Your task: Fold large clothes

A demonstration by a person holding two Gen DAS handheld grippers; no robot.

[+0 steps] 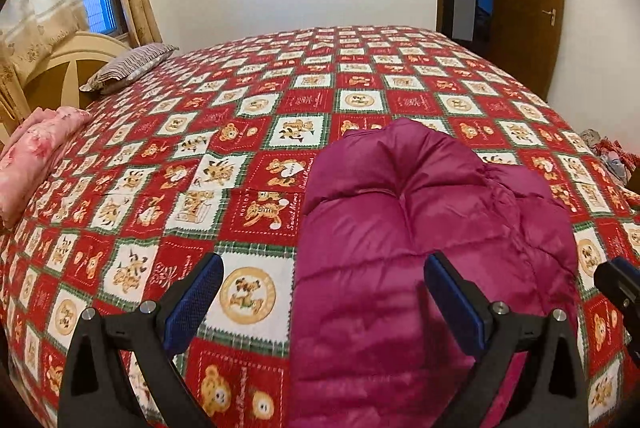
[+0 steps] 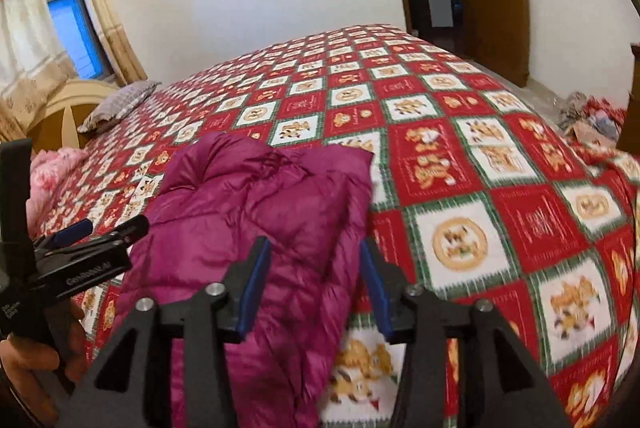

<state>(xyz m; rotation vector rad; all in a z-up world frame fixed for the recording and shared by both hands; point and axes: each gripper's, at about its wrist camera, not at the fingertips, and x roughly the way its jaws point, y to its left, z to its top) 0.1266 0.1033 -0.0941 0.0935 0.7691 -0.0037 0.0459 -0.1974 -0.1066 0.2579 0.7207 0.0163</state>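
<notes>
A puffy magenta quilted down jacket point(image 1: 420, 228) lies folded into a compact bundle near the front edge of the bed's red-and-white bear-print checked quilt point(image 1: 240, 115). The left gripper point(image 1: 324, 304) stands wide and empty above it; the right gripper point(image 2: 312, 284) is about half open, nothing pinched. The fold looks finished, though the blurred right view hides the bundle's near edge. Next: check for loose flaps, smooth or set aside.

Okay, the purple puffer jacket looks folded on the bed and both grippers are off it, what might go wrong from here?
1. The magenta down jacket is puffy, so with both hand-held grippers open the fold may spring back open.
2. The left hand-held gripper and right hand-held gripper hang just above the fabric; a finger might snag it.
3. The two grippers sit close and might bump.
</notes>
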